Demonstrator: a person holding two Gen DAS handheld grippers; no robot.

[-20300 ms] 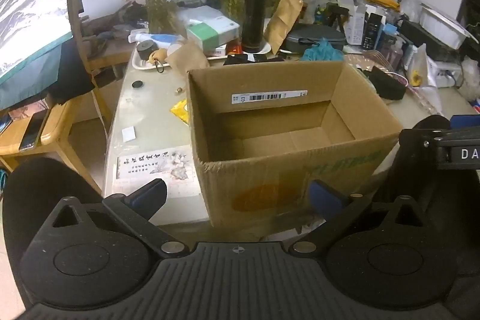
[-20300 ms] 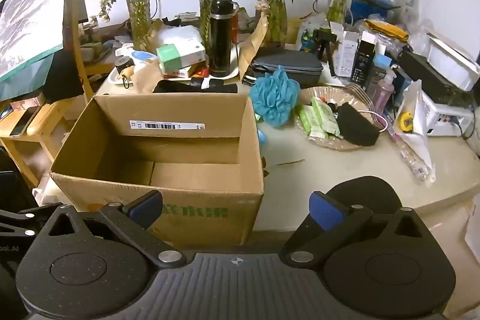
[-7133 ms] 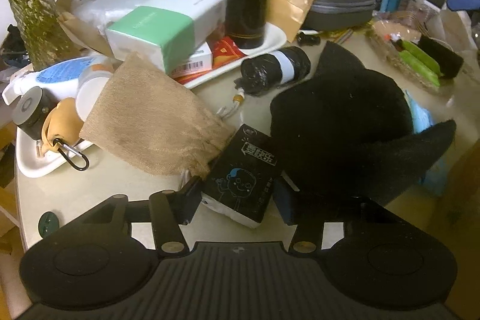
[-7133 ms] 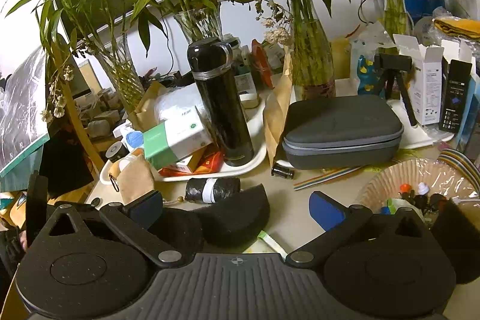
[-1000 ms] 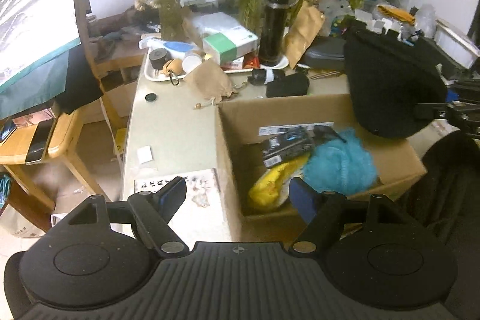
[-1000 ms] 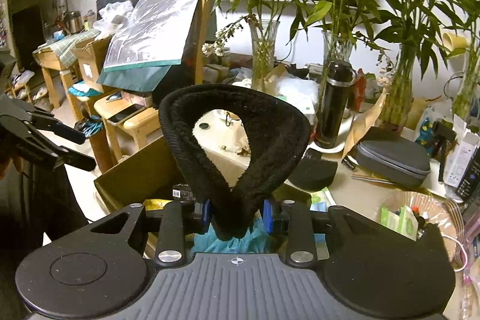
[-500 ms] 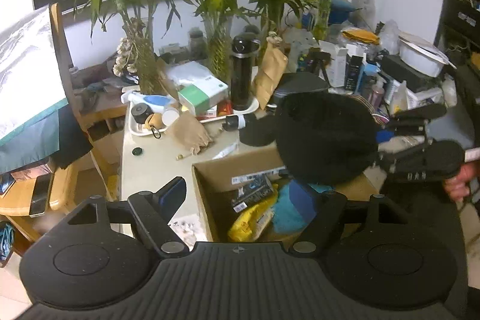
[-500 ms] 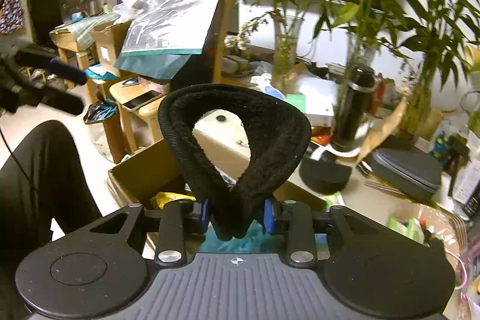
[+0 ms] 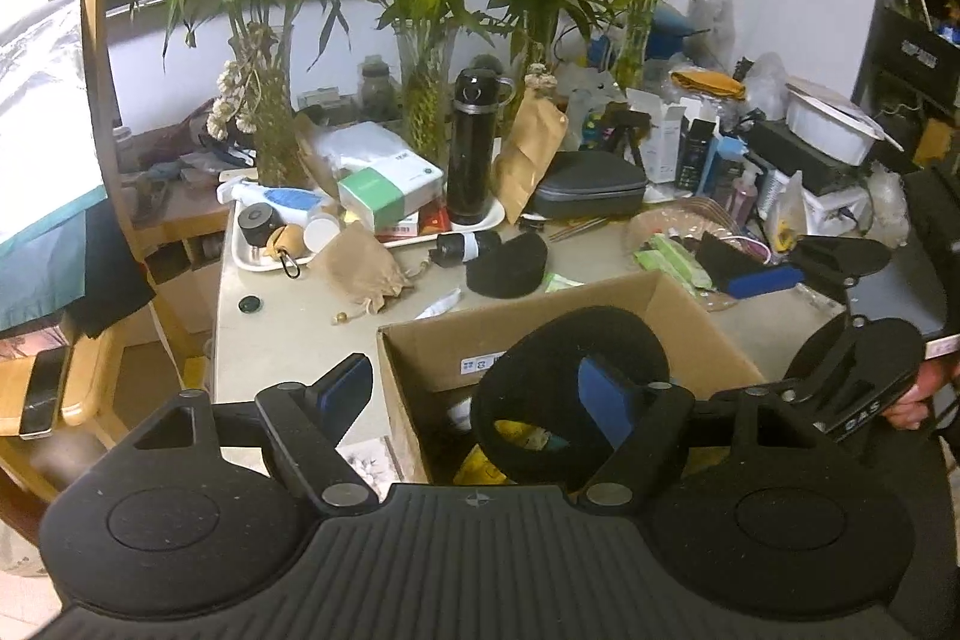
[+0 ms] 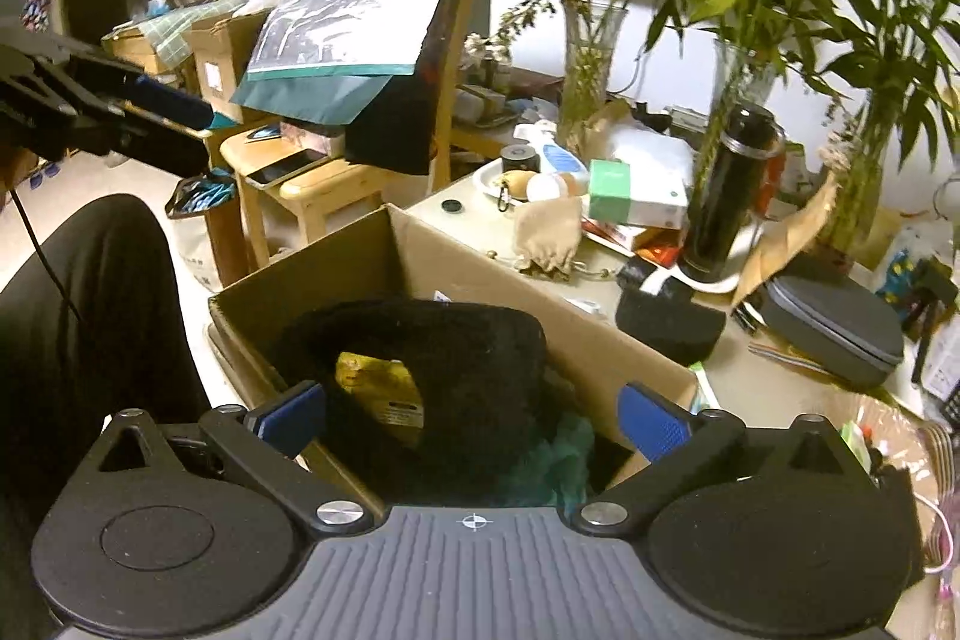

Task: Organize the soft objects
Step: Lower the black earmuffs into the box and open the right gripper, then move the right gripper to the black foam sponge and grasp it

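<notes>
A brown cardboard box (image 9: 690,328) stands at the table's near edge; it also shows in the right wrist view (image 10: 480,280). A black fuzzy hat (image 10: 474,340) lies in it, over a yellow packet (image 10: 378,388) and a teal bath sponge (image 10: 570,436). The hat also shows in the left wrist view (image 9: 570,340). My right gripper (image 10: 471,412) is open just above the box, free of the hat. My left gripper (image 9: 480,388) is open and empty, above the box's near left corner. A second black soft piece (image 9: 507,265) lies on the table behind the box.
The table (image 9: 282,304) is crowded: a white tray (image 9: 252,259) with bottles, a tan cloth pouch (image 9: 360,268), a black flask (image 9: 471,148), a grey case (image 9: 588,184), vases of bamboo (image 9: 426,100). A wooden chair (image 10: 312,184) stands left of the table.
My right gripper has opened and let go of the black hat, which has dropped into the box. The left gripper has risen and tilted slightly.
</notes>
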